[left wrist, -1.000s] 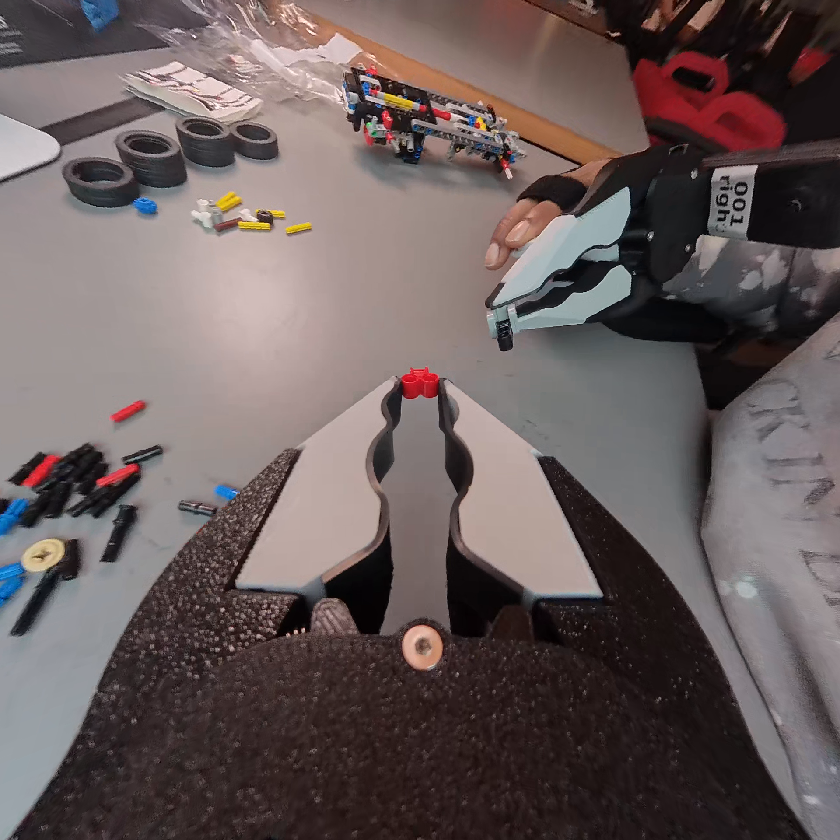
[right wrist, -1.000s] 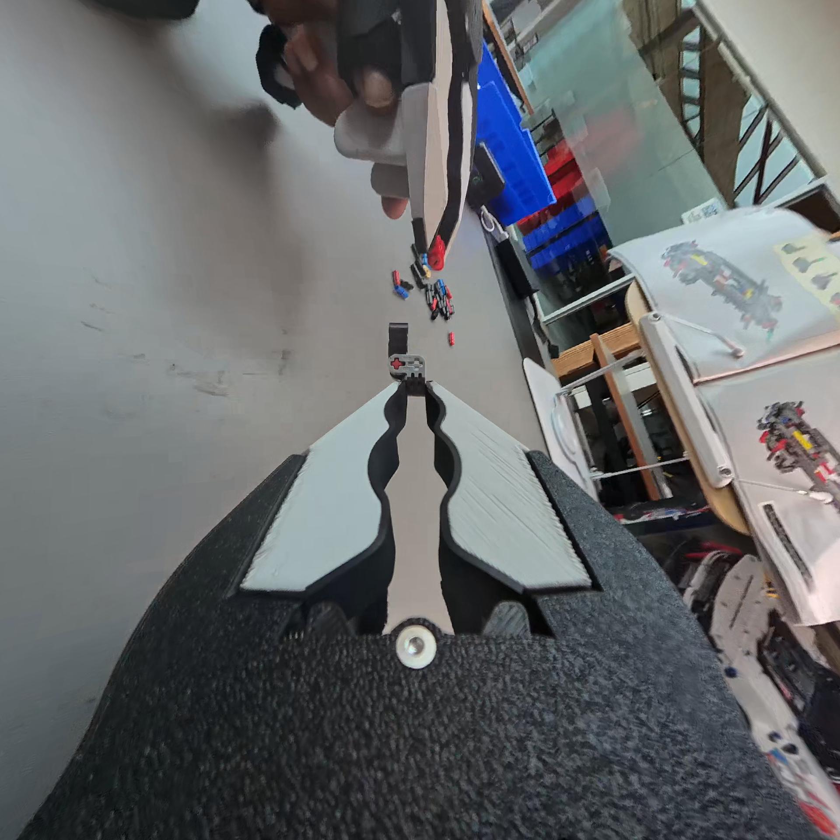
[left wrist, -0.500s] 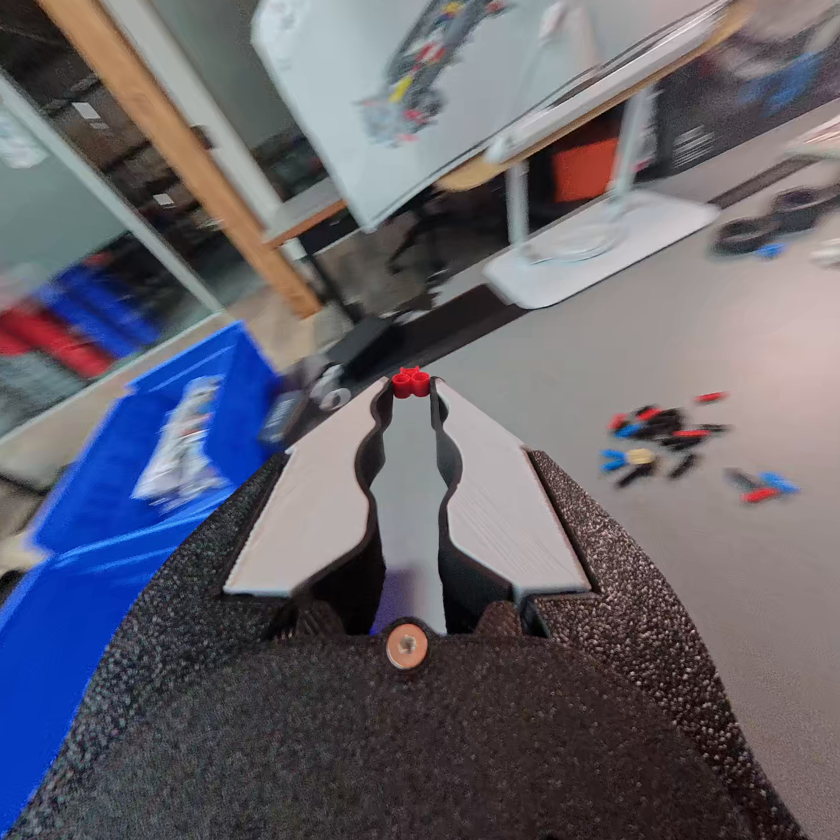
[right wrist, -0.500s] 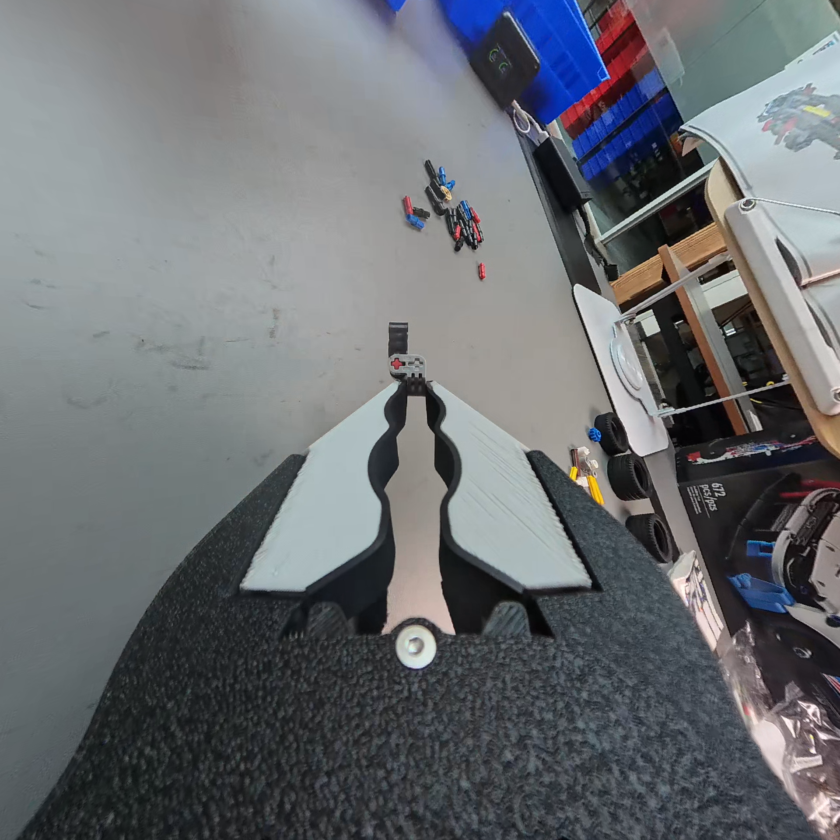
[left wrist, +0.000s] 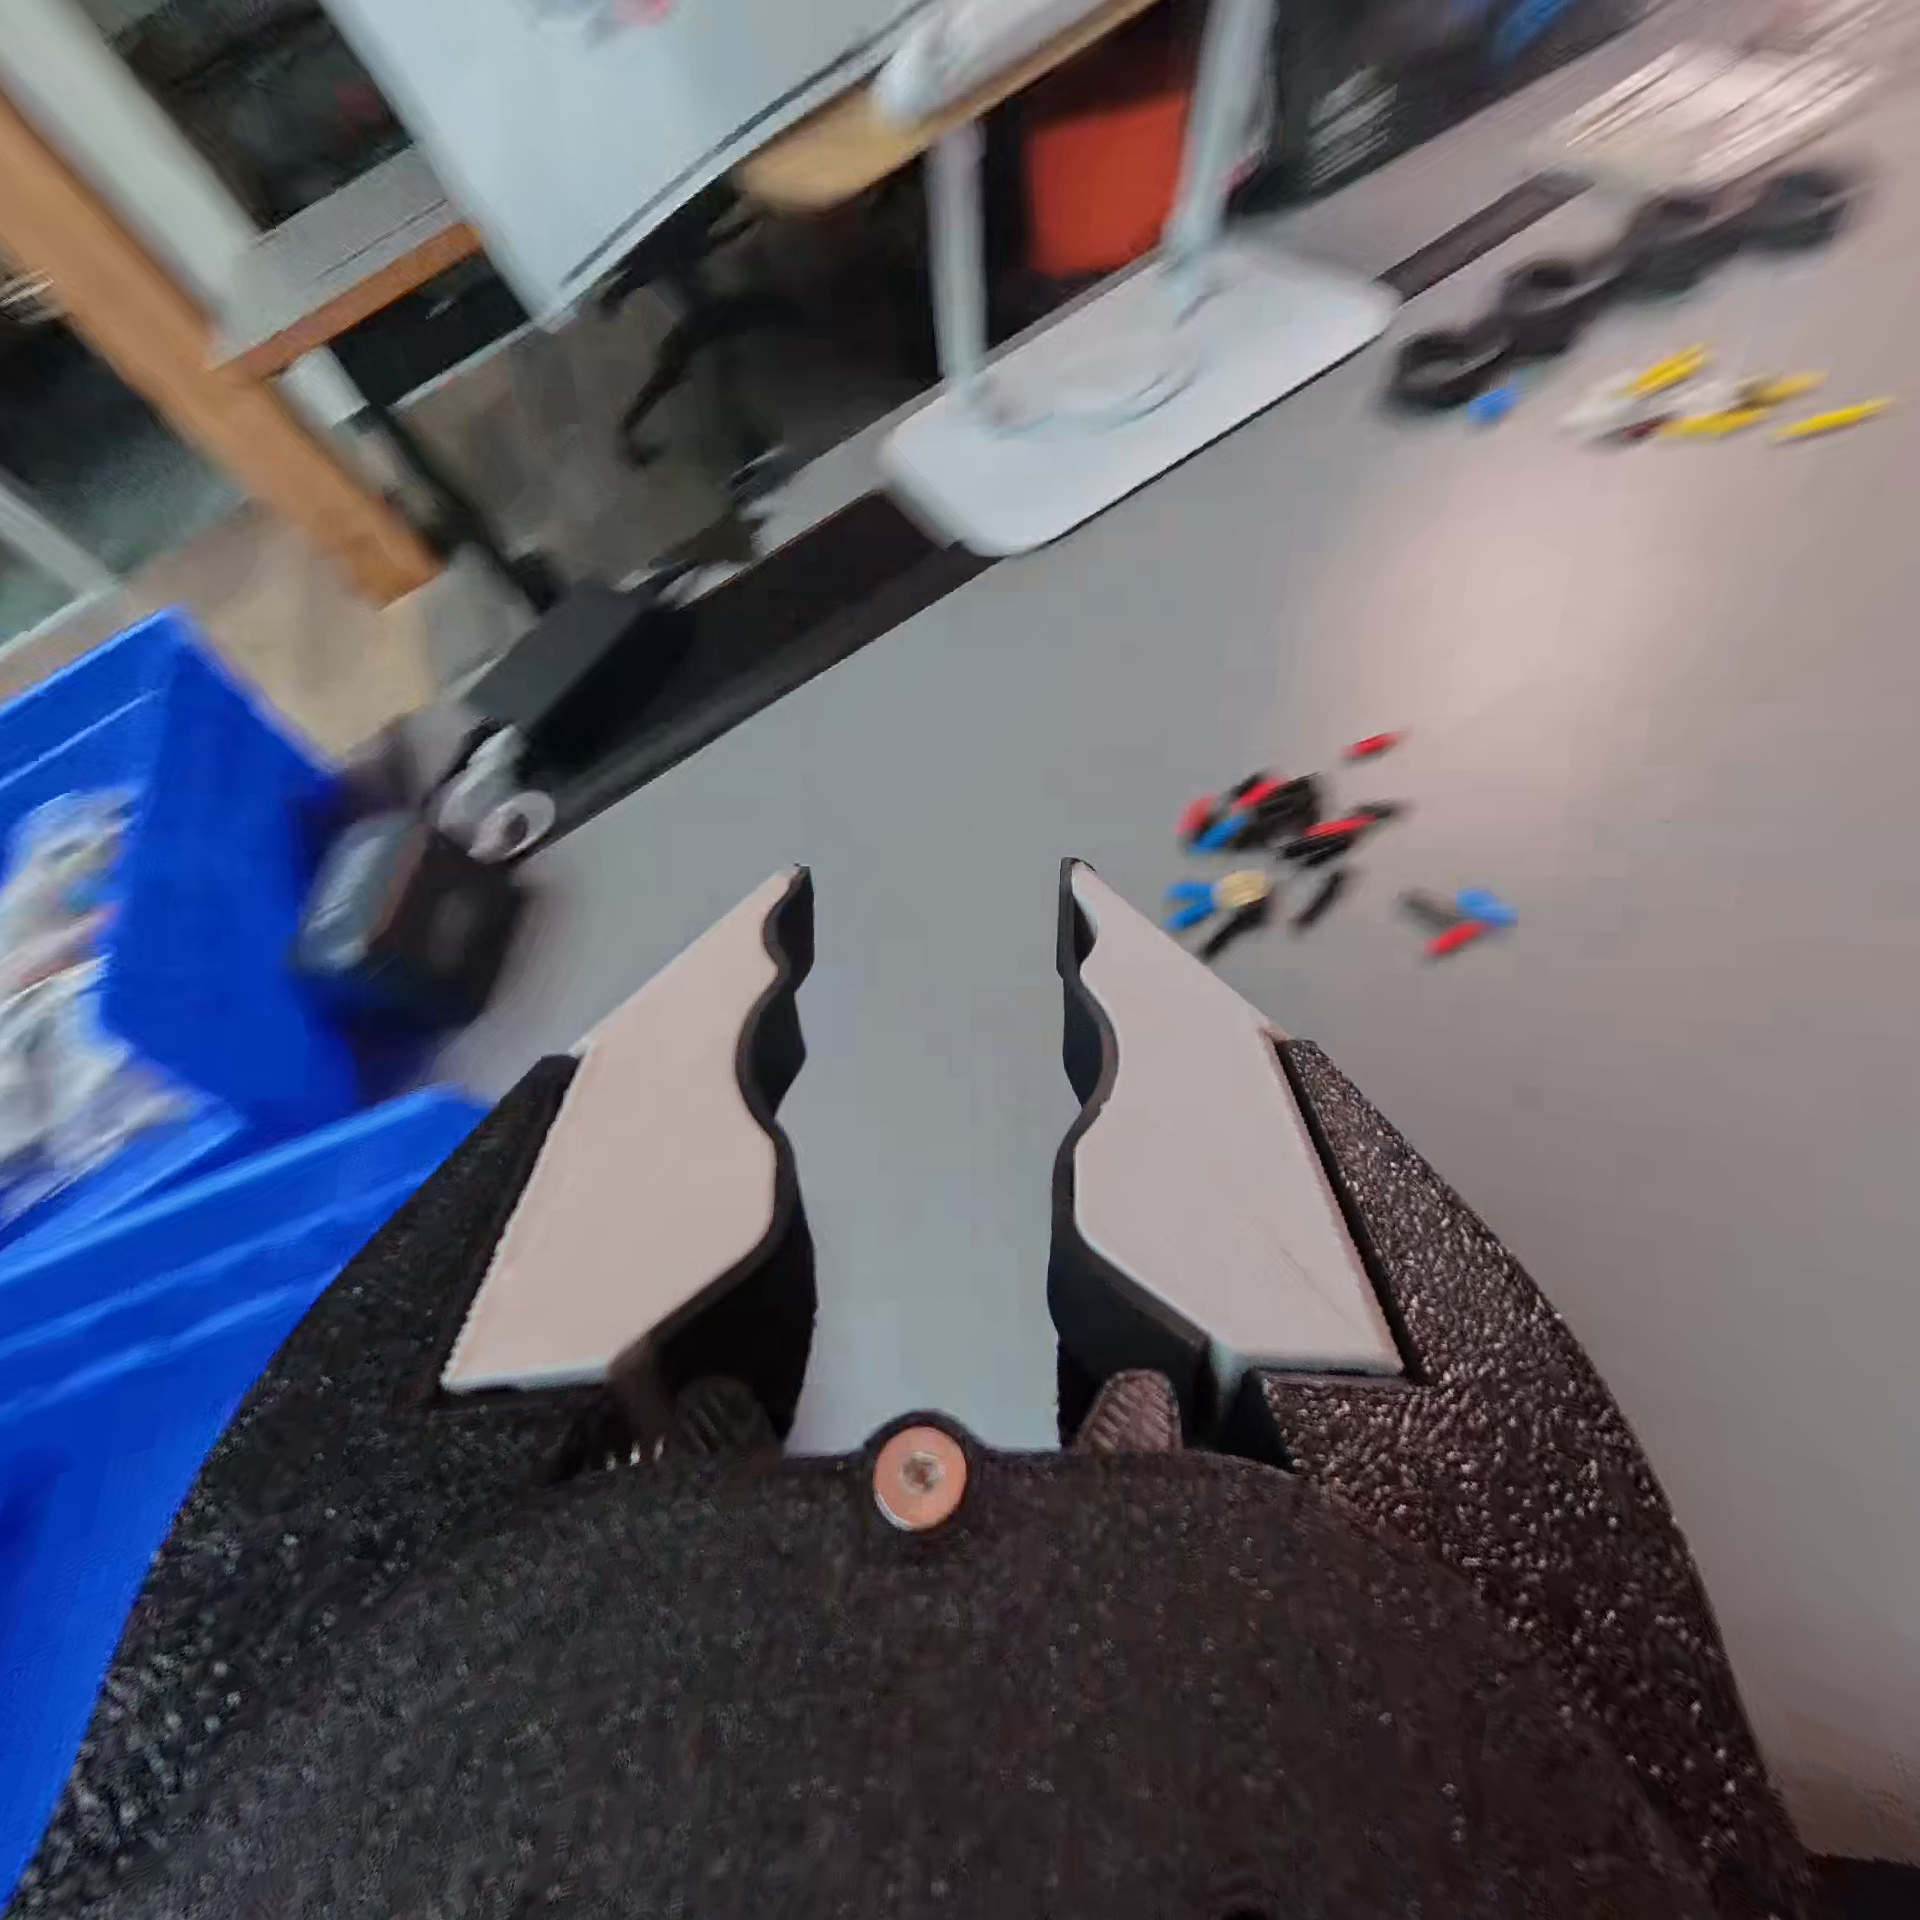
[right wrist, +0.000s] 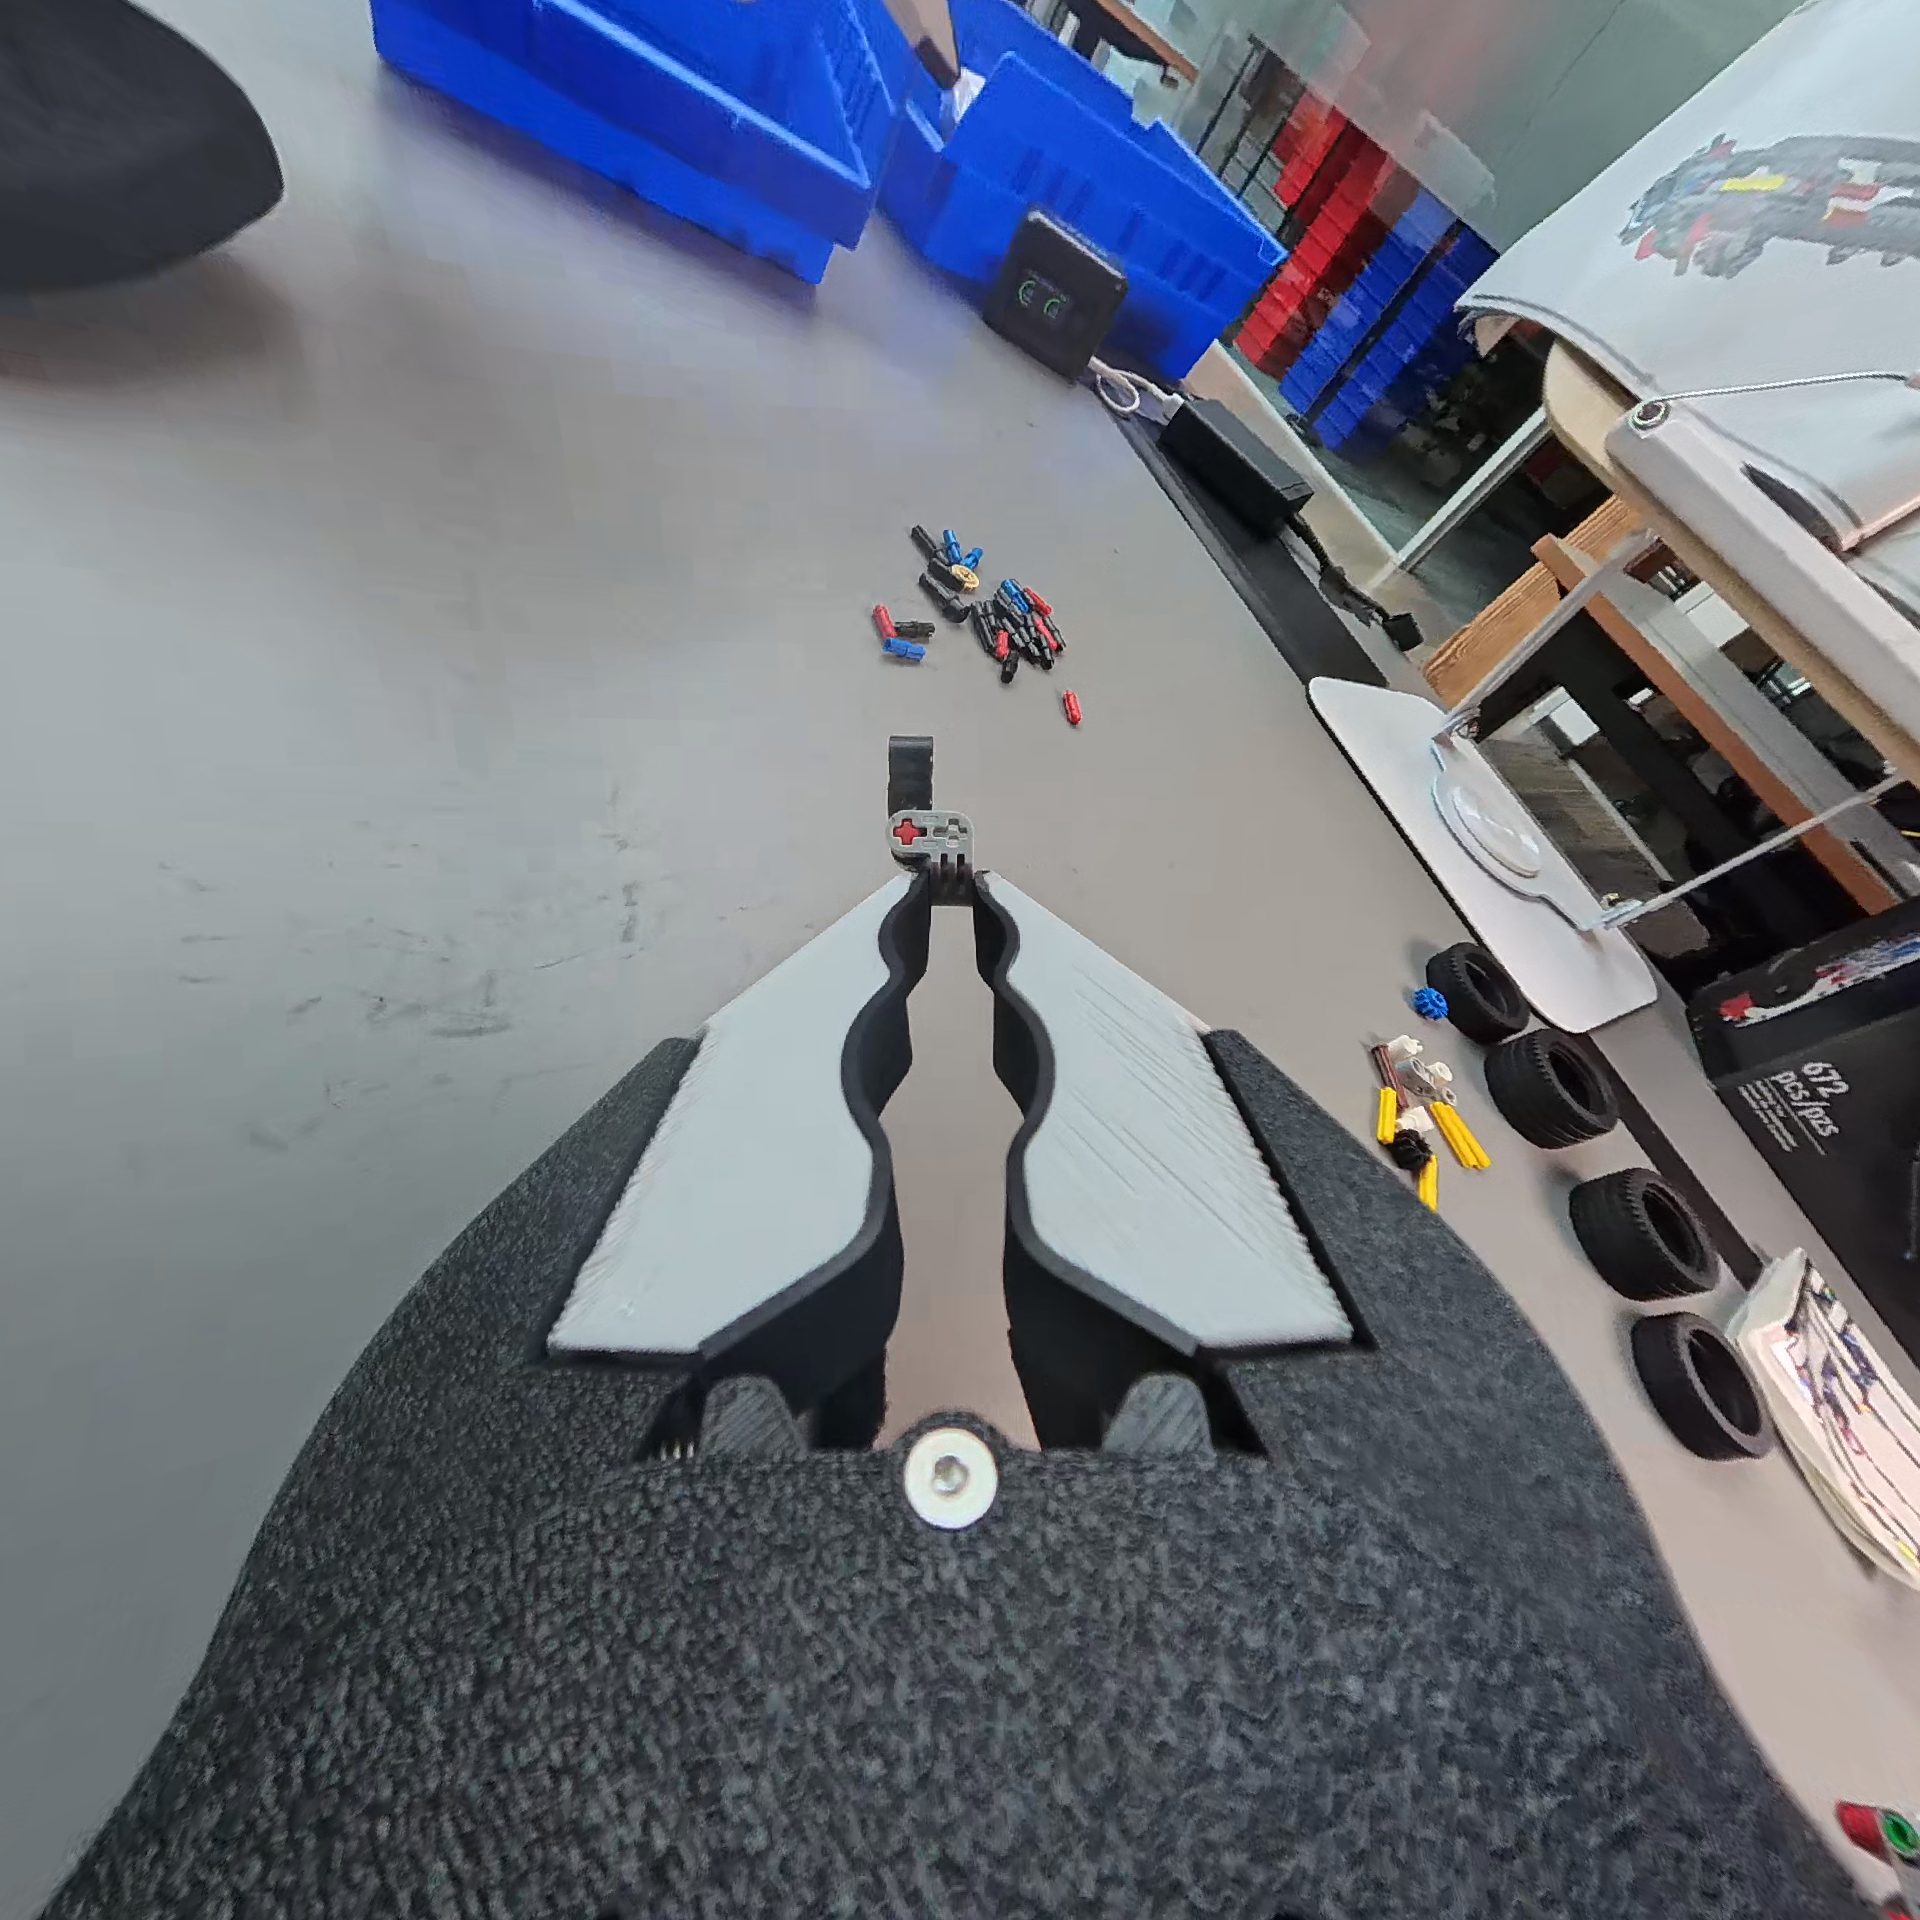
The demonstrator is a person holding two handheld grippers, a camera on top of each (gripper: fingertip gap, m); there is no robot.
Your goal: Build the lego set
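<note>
Right gripper [right wrist: 943,883]: fingertips pinched on a small grey-and-black piece [right wrist: 928,831] with a red cross-shaped axle end, held above the grey table [right wrist: 416,727]. Beyond that piece, a pile of black, blue and red pins [right wrist: 987,618]; farther still, blue bins [right wrist: 727,114]. To its right, four black tyres [right wrist: 1548,1086]. Left gripper [left wrist: 933,883]: jaws spread wide, empty; the view is blurred, with what appears to be the same pins right of its tips.
</note>
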